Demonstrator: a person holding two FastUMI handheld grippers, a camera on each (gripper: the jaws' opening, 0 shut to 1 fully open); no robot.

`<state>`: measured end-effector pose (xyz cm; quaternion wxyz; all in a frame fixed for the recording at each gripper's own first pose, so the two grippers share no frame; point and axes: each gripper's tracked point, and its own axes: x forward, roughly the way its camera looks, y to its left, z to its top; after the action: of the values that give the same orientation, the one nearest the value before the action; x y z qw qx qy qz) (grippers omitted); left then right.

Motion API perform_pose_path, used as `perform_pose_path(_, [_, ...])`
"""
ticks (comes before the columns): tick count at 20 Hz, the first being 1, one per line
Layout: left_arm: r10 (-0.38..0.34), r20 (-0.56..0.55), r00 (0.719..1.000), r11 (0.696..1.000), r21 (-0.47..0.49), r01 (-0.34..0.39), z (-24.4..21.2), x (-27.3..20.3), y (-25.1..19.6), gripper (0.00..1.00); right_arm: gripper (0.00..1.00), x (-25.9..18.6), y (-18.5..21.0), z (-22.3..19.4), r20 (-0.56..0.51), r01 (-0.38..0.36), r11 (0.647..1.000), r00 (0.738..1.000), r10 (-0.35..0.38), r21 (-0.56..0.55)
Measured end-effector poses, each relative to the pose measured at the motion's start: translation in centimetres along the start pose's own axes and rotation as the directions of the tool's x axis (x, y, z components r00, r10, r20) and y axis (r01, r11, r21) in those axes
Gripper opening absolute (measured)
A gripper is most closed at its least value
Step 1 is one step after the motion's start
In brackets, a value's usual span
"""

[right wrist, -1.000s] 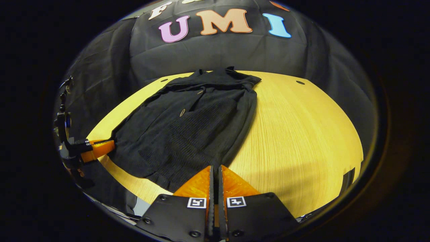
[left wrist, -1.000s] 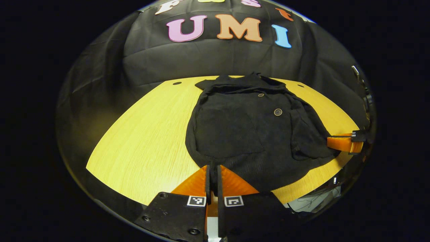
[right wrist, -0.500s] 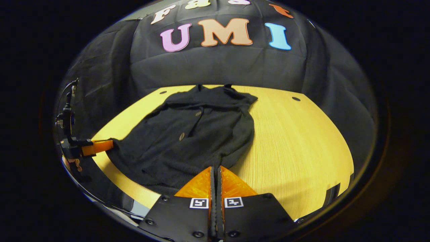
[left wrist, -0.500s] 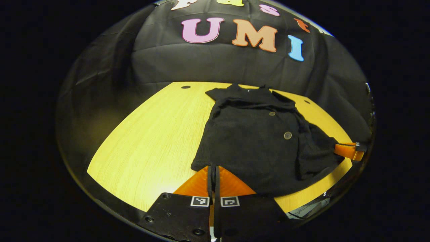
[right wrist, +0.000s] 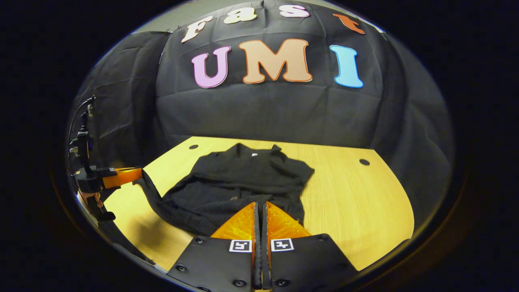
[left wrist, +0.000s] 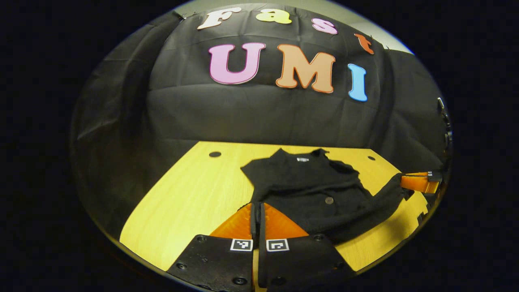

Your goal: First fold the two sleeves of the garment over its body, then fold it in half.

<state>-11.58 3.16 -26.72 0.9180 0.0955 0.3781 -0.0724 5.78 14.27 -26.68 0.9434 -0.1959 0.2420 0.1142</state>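
Observation:
A black buttoned garment point(left wrist: 300, 182) lies on the yellow table point(left wrist: 190, 190), collar at the far end, sleeves folded over its body. My left gripper point(left wrist: 256, 205) is shut on the near hem at its left corner. My right gripper point(right wrist: 259, 204) is shut on the hem at the other corner. The hem hangs lifted off the table and sags between them. In the left gripper view the right gripper point(left wrist: 405, 181) holds a stretched corner at the far right. In the right gripper view the garment point(right wrist: 243, 178) spreads ahead and the left gripper point(right wrist: 138, 174) pulls a corner at the far left.
The table point(right wrist: 357, 202) has bare wood to the garment's right in the right gripper view, and small round holes point(right wrist: 364, 162) near its far corners. Black cloth walls stand right behind the table. A hand point(right wrist: 95, 198) holds the left gripper at the table's edge.
Both grippers have risen and carried the hem toward the collar. The garment's lower half has come off the table and its visible length has shrunk.

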Motion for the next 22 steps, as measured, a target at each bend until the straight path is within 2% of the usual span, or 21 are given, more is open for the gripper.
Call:
perform_pose_path(3, [0.030, 0.070, 0.997, 0.999, 0.009, -0.031, 5.1, 6.1, -0.2, 0.00, 0.03, 5.6, -2.0, 5.0, 0.022, -0.038, 0.997, 0.999, 0.037, 0.074])
perform_pose_path(7, [0.095, 0.057, 0.994, 0.995, 0.025, -0.097, 7.6, 16.3, -0.7, 0.00, 0.03, 14.8, -5.3, 9.7, 0.011, -0.050, 0.987, 0.999, 0.049, 0.151])
perform_pose_path(10, [0.148, -0.004, 0.989, 0.989, -0.024, -0.148, 6.0, 22.0, 0.0, 0.00, 0.00, 20.4, -7.0, 10.0, -0.033, -0.052, 0.979, 0.998, 0.059, 0.198])
perform_pose_path(12, [0.177, -0.020, 0.984, 0.984, -0.029, -0.177, 5.3, 24.6, 0.5, 0.00, 0.02, 22.9, -8.0, 9.6, -0.044, -0.050, 0.971, 0.997, 0.062, 0.235])
perform_pose_path(16, [0.207, -0.027, 0.978, 0.977, 0.049, -0.206, 3.4, 26.2, 0.6, 0.00, 0.05, 25.2, -8.5, 8.3, -0.072, -0.056, 0.951, 0.994, 0.081, 0.304])
perform_pose_path(17, [0.213, -0.024, 0.977, 0.975, 0.068, -0.211, 3.5, 26.3, 0.5, 0.02, 0.13, 25.8, -8.8, 7.9, -0.082, -0.057, 0.946, 0.993, 0.088, 0.320])
perform_pose_path(18, [0.217, -0.013, 0.976, 0.973, 0.076, -0.216, 3.9, 26.6, 0.6, 0.10, 0.13, 26.2, -9.1, 7.8, -0.089, -0.059, 0.939, 0.991, 0.095, 0.339])
perform_pose_path(19, [0.218, -0.001, 0.976, 0.973, 0.080, -0.217, 4.4, 26.7, 0.7, 0.36, 0.15, 26.4, -9.8, 7.8, -0.092, -0.042, 0.935, 0.993, 0.079, 0.351])
perform_pose_path(21, [0.238, 0.030, 0.971, 0.966, 0.095, -0.240, 5.3, 26.3, 0.9, 0.88, 0.71, 26.3, -11.6, 8.4, -0.073, -0.008, 0.932, 0.997, 0.037, 0.364])
perform_pose_path(22, [0.249, 0.044, 0.968, 0.963, 0.095, -0.252, 6.0, 26.0, 1.1, 0.93, 1.00, 25.8, -12.0, 9.2, -0.048, -0.008, 0.927, 0.998, 0.028, 0.374])
